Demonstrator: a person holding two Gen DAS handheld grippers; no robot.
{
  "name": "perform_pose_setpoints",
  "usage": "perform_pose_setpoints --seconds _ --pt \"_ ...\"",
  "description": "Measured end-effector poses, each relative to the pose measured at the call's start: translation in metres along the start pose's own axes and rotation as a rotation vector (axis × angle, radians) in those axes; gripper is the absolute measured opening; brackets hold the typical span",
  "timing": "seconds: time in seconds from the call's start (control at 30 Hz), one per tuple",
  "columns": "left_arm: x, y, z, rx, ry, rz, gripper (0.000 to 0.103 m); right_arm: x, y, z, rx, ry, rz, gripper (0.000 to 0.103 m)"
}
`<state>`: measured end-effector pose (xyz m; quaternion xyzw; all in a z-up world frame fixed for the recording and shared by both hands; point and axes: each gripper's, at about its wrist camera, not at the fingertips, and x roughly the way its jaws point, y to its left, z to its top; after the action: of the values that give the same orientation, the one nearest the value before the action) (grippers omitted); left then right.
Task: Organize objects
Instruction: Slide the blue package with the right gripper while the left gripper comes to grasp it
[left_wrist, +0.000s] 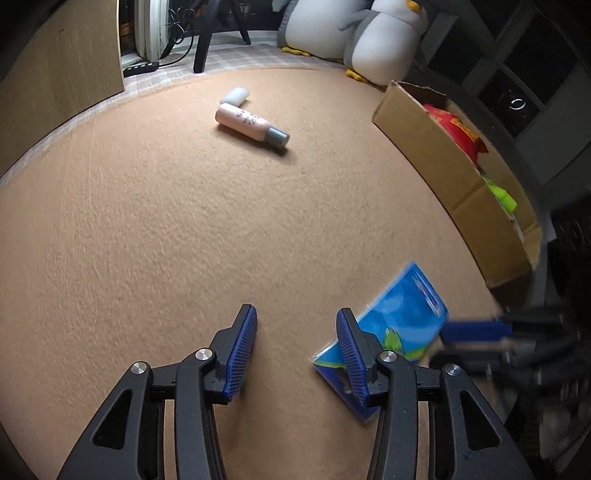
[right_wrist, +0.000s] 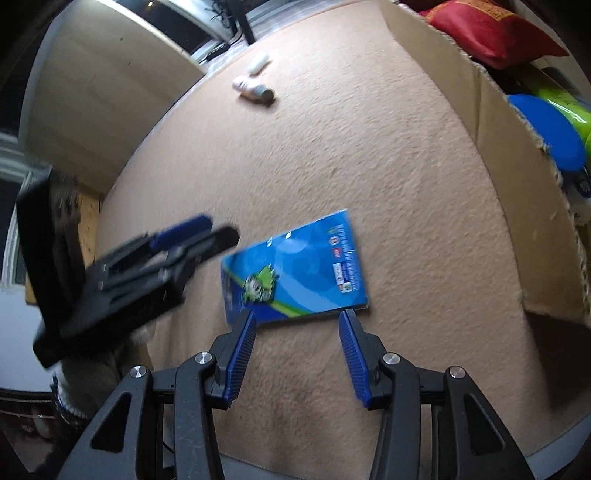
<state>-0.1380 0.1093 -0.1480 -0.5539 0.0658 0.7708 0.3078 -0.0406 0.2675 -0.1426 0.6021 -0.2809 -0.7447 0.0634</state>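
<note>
Your left gripper is hanging spread wide over the tan mat, holding nothing. A pink bottle and a small white thing are lying far ahead. The blue packet is lying flat just past your right gripper, also spread wide. The cardboard box is sitting right, holding a red bag and green and blue things.

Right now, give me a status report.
Left gripper open, empty. Right gripper open, just short of blue packet. Packet flat on mat, box beside. Nothing blocking.
</note>
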Motion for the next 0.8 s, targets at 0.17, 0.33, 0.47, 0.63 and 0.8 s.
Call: perform_pose_setpoints --seconds 0.17,0.33,0.47,0.63,0.8 --pt "-0.01 -0.001 -0.025 -0.022 0.002 -0.041 0.048 0.007 0.005 0.019 0.002 -0.002 0.012 0.043" --pt "-0.017 -0.005 -0.042 -0.058 -0.003 -0.084 0.048 0.017 0.017 0.037 -0.05 0.008 0.033 0.043" --pt "-0.023 -0.004 -0.05 -0.102 -0.027 -0.108 0.05 0.01 0.015 0.027 -0.078 0.003 0.008 0.044" --pt "-0.02 -0.01 -0.053 -0.106 -0.02 -0.135 0.057 0.006 0.008 0.006 -0.04 0.02 0.028 0.044" --pt "-0.016 -0.023 -0.049 -0.09 -0.01 -0.167 0.06 0.011 0.012 0.004 -0.036 0.019 0.015 0.044"
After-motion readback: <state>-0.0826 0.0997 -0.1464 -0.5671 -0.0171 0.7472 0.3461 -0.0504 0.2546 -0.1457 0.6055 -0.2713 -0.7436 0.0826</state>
